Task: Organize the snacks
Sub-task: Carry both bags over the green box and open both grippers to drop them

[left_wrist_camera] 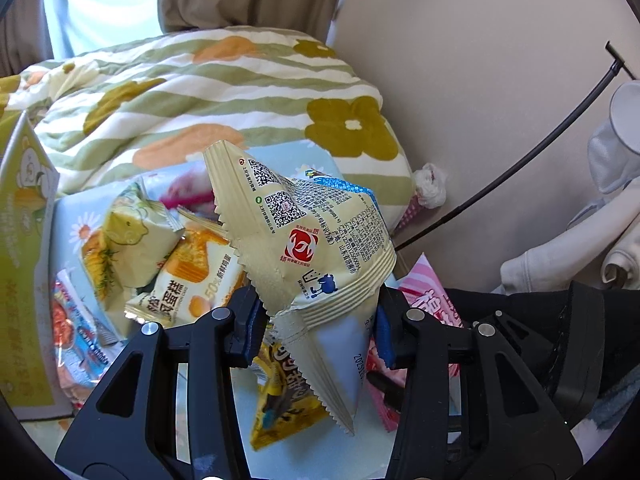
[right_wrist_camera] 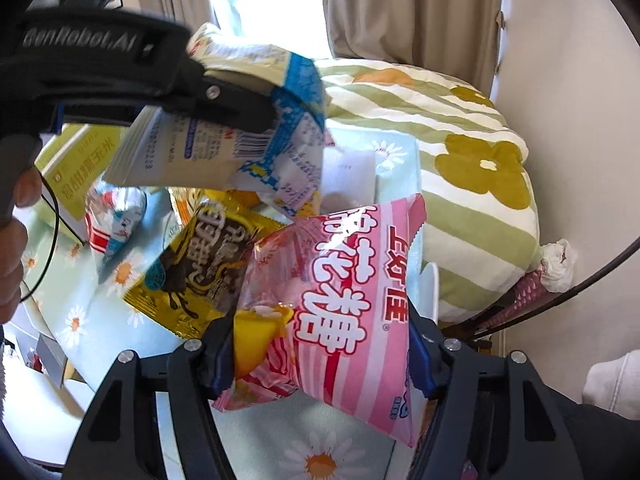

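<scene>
My left gripper [left_wrist_camera: 320, 328] is shut on a cream snack packet [left_wrist_camera: 304, 240] with QR codes and holds it up above the table. In the right wrist view the same gripper [right_wrist_camera: 264, 120] reaches in from the upper left with that packet [right_wrist_camera: 224, 152], which shows a blue and white side there. My right gripper [right_wrist_camera: 320, 360] is shut on a pink striped marshmallow bag [right_wrist_camera: 352, 312], its pads pressing the bag's two sides just above the daisy-print tablecloth [right_wrist_camera: 80, 320]. An edge of the pink bag [left_wrist_camera: 424, 292] shows at the right of the left wrist view.
A yellow-brown chocolate packet [right_wrist_camera: 200, 264] lies left of the pink bag. Cake packets [left_wrist_camera: 188, 272], a red-blue packet [left_wrist_camera: 76, 340] and a green box [left_wrist_camera: 24, 240] fill the left. A floral quilt [right_wrist_camera: 460, 140] lies behind, and a black cable [left_wrist_camera: 520, 168] crosses the wall.
</scene>
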Available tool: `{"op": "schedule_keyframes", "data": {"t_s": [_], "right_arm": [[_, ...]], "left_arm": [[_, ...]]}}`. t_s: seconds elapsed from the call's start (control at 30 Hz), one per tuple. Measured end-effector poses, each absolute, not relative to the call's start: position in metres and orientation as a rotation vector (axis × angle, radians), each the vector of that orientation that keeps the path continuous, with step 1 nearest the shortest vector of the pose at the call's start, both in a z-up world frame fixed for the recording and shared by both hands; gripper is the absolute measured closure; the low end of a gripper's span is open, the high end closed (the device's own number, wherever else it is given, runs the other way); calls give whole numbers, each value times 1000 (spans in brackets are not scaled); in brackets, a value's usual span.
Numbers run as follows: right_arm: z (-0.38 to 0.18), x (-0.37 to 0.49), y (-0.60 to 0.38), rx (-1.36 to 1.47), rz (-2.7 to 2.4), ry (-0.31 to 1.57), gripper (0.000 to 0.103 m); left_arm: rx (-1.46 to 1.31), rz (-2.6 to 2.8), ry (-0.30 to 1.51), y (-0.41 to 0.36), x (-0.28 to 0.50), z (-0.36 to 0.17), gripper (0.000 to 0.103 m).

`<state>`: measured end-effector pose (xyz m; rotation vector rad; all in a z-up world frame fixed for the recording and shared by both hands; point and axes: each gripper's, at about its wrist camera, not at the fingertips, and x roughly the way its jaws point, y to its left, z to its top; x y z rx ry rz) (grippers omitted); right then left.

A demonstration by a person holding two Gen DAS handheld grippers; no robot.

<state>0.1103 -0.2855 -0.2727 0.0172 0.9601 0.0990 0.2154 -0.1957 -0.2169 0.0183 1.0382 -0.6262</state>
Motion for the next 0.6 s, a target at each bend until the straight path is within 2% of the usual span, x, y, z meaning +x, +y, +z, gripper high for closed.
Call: {"op": "schedule_keyframes", "data": {"t_s": [0.33, 0.6], "right_arm": [[-216, 101, -277, 21, 104, 906, 39], [-149, 113, -236, 11, 156, 846, 39]], "left_arm": [[-44, -605, 960, -160, 197, -158, 63], [-103, -532, 879, -88, 194, -96, 63]]}}
